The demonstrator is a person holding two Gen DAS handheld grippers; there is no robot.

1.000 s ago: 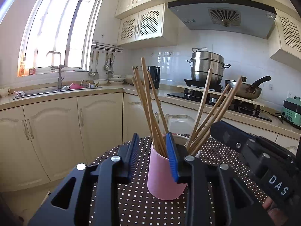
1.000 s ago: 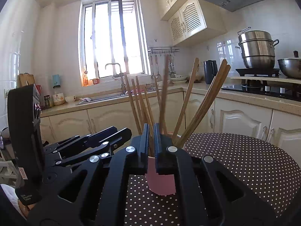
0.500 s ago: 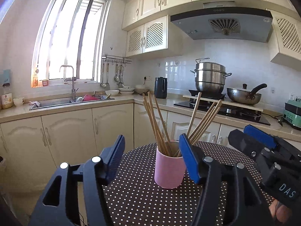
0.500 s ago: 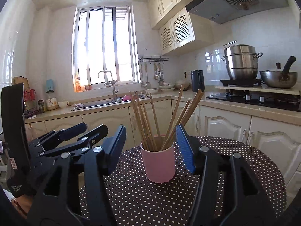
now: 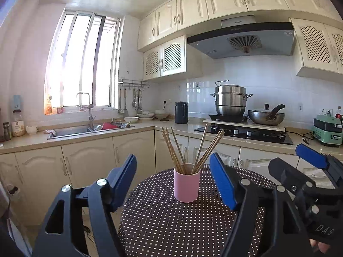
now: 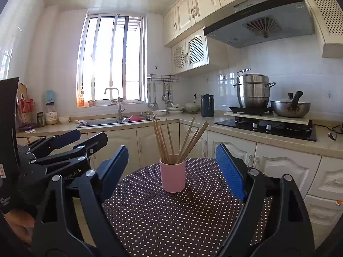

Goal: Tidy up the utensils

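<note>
Both tools hanging back from the pink cup [image 5: 186, 186], chopsticks [image 5: 188, 150] all standing in it

Left tool [image 5: 173, 182] and right tool [image 6: 171, 169] are spreading their jaws wider with nothing between them, while the cup is sitting upright mid-tabletop [image 5: 171, 224]. My worry: those sticks are leaning outward, so a careless swing in could be clipping one and tipping the whole cup.

Left gripper [image 5: 173, 180], right gripper [image 6: 171, 169] backed off pink cup [image 5: 187, 185]; jaws opening, empty.

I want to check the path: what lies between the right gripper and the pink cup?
Only bare dotted tablecloth, in the right wrist view, between right gripper and pink cup.
</note>
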